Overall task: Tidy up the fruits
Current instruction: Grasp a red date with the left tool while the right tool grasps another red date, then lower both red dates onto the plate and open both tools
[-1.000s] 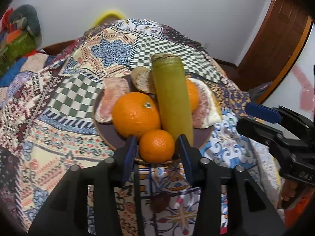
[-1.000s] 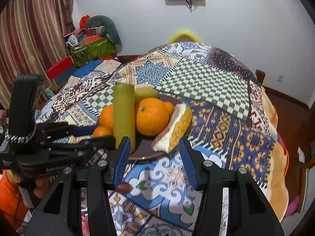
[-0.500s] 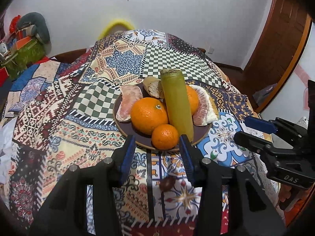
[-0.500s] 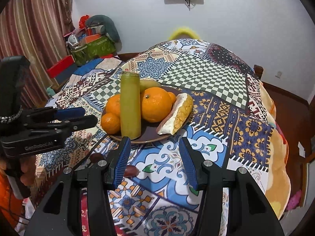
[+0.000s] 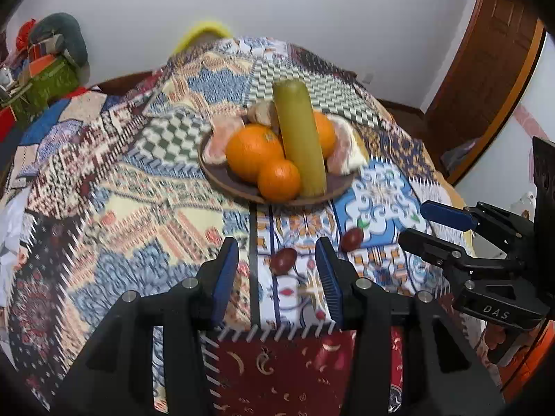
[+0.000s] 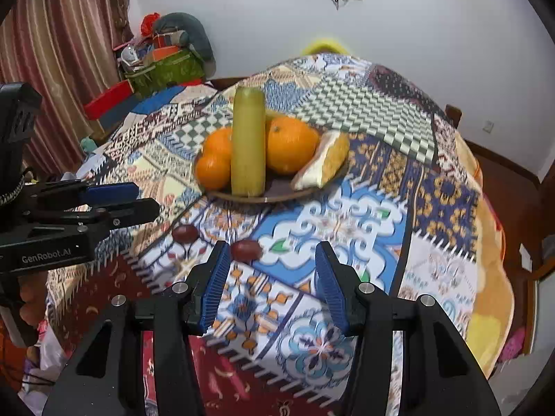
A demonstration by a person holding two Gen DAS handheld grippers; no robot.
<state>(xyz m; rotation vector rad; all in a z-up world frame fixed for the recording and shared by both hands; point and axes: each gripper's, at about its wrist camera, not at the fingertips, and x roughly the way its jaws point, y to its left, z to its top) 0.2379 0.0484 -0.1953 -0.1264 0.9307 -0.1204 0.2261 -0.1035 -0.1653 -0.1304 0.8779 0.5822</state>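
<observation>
A brown plate [image 5: 225, 187] holds a large orange [image 5: 251, 150], a small orange [image 5: 278, 180], an upright green stalk [image 5: 301, 138] and pale pomelo segments [image 5: 343, 152]. Two small dark red fruits [image 5: 283, 260] [image 5: 352, 238] lie on the cloth in front of it. My left gripper [image 5: 275, 246] is open and holds nothing; one red fruit lies on the cloth beyond the gap between its fingers. My right gripper [image 6: 271, 248] is open and holds nothing, with a red fruit [image 6: 246, 250] just past its left finger. Each gripper shows in the other's view: right gripper [image 5: 414, 222], left gripper [image 6: 147, 197].
A patchwork cloth [image 6: 347, 228] covers the round table and hangs over its near edge. A yellow chair back [image 5: 204, 29] stands behind the table. Piled bags and boxes [image 6: 166, 59] sit by the curtain at the far left; a wooden door [image 5: 485, 79] is on the right.
Both grippers have drawn back from the plate, which now looks smaller and farther. The two red fruits on the cloth have come into full view. Both gaps are unchanged.
</observation>
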